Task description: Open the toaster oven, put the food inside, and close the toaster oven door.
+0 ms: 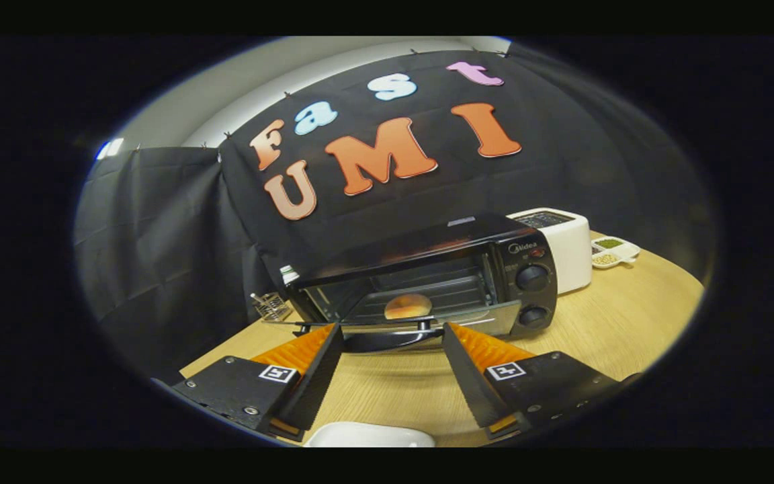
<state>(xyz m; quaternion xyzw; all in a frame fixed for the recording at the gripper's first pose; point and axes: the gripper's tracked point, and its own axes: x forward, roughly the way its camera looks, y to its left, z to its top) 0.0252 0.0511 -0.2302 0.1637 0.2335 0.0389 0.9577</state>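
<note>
The gripper (392, 336) has its two fingers spread wide apart and holds nothing; bare wooden table (629, 316) shows in the gap between them. Just ahead of the fingertips stands the black toaster oven (427, 275), with its door (400, 324) swung down flat so that the front edge and its handle lie level with the tips, between them (whether either tip actually touches the door is hard to tell). Inside the oven, on the wire rack (454, 290), sits the food, a round golden bun (408, 306), a little back from the open door and roughly in line with the middle of the gap between the fingers. Two round knobs (533, 277) sit one above the other on the oven's right-hand panel. Just beside the oven on that side is a white appliance (565, 252), and beyond it a small white divided dish (617, 251) with greenish and pale contents. To the oven's left a small wire basket (271, 307) rests at the table's edge. Close below the fingers, the rim of a white dish (370, 437) shows on the table.
</note>
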